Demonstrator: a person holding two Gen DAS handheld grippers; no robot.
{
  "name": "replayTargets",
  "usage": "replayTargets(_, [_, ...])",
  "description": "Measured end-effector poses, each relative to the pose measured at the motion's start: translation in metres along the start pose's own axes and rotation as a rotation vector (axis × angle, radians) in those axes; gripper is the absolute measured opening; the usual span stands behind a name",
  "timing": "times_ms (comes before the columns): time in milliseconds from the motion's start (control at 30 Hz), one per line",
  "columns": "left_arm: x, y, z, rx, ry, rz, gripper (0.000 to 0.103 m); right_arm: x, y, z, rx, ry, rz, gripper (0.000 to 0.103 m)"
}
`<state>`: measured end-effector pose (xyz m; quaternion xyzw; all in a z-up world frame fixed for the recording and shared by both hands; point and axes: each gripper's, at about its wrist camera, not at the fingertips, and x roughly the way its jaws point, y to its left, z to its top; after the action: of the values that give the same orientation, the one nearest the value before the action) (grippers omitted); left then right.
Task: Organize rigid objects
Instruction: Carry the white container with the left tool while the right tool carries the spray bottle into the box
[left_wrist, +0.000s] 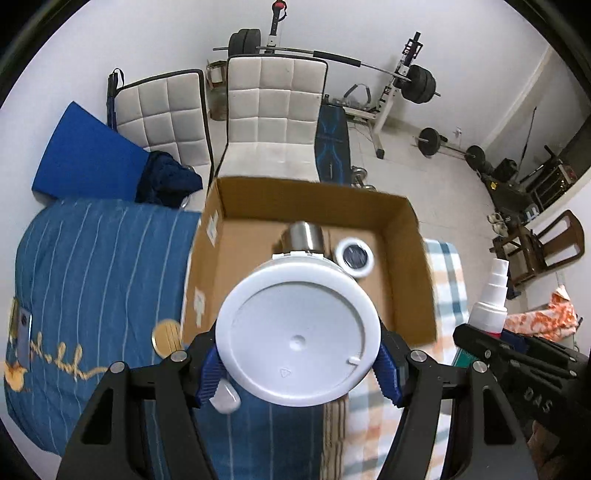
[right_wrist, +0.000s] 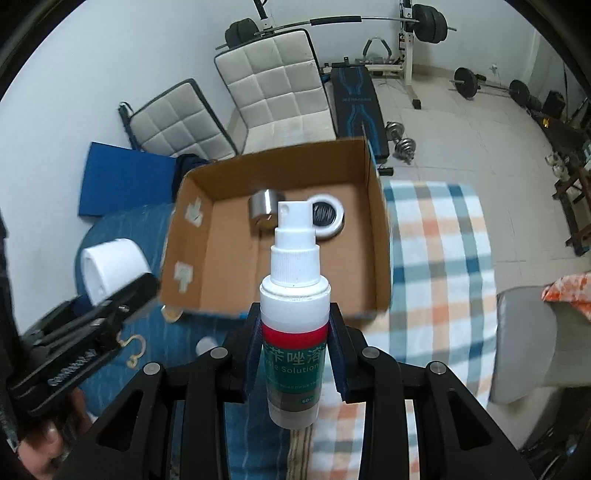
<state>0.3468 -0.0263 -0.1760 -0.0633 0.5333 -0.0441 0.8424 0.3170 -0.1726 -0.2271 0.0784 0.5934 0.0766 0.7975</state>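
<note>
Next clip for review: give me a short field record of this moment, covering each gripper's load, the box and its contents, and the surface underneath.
left gripper: shut on white jar, round white end facing the camera
right gripper: shut on spray bottle, nozzle pointing away, red and green label
cardboard box: open, on the bed
box contents: steel cylinder lying on its side; white-rimmed round tin beside it
surface: blue striped bedding; plaid blanket
loose items: small white piece on the blue bedding

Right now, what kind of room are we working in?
Probably a spare room at home that doubles as a gym. A loaded barbell sits on a rack by the wall, dumbbells lie on the tiled floor, and the cardboard box rests on a bed's blue striped quilt.
</note>
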Motion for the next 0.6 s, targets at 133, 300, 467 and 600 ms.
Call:
replayTargets(133, [0.032, 0.010, 0.024, 0.008, 0.029, 0.036, 0.066, 0.039, -0.002, 0.038, 0.019, 0.044, -0.070, 0.034])
replayTargets(300, [0.091, 0.029, 0.039, -0.005, 0.132, 0.061, 0.066, 0.103, -0.010, 0.066, 0.049, 0.136, -0.154, 0.034])
replayTargets(467, [0.153, 0.043, 0.047, 0.000, 0.240, 0.095, 0.066, 0.174, -0.022, 0.084, 0.061, 0.241, -0.254, 0.035])
replayTargets(600, [0.201, 0.049, 0.052, 0.017, 0.314, 0.130, 0.066, 0.209, -0.025, 0.093, 0.036, 0.284, -0.334, 0.034])
